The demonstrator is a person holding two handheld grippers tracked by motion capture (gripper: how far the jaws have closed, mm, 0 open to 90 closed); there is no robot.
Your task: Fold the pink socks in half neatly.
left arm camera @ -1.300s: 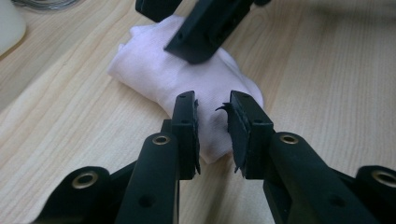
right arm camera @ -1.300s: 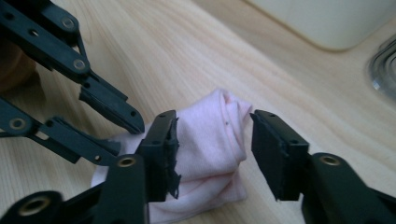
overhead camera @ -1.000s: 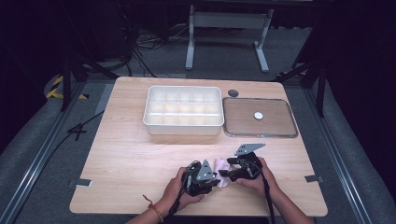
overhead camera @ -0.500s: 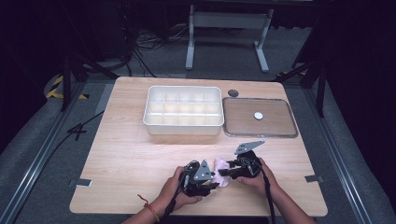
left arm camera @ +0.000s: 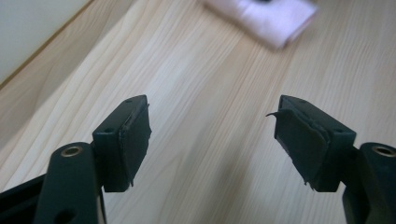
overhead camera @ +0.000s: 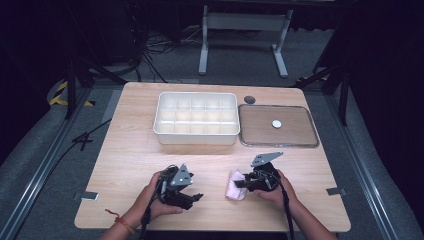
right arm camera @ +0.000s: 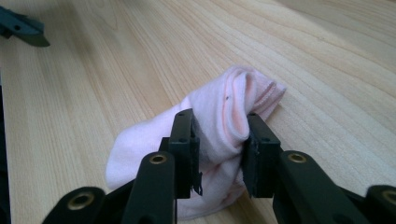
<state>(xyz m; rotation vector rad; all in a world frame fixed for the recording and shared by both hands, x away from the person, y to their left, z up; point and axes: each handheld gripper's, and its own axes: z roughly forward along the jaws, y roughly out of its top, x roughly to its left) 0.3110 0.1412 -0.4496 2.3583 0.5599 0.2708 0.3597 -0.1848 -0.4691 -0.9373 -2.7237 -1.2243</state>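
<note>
One pale pink, bunched-up sock (right arm camera: pixel 219 135)

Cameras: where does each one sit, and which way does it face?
High view: above the person's side, facing forward and down on the table; both forearms, left tongs open, right tongs on the pink sock.
Left gripper view: rides the left tongs, looks along open jaws.
Right gripper view: rides the right tongs, jaws pinching the sock.
Shared: the sock appears in all three.

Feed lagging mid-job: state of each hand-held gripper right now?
Left hand-held gripper: open, empty, jaws just opened.
Right hand-held gripper: shut on the pink sock.
</note>
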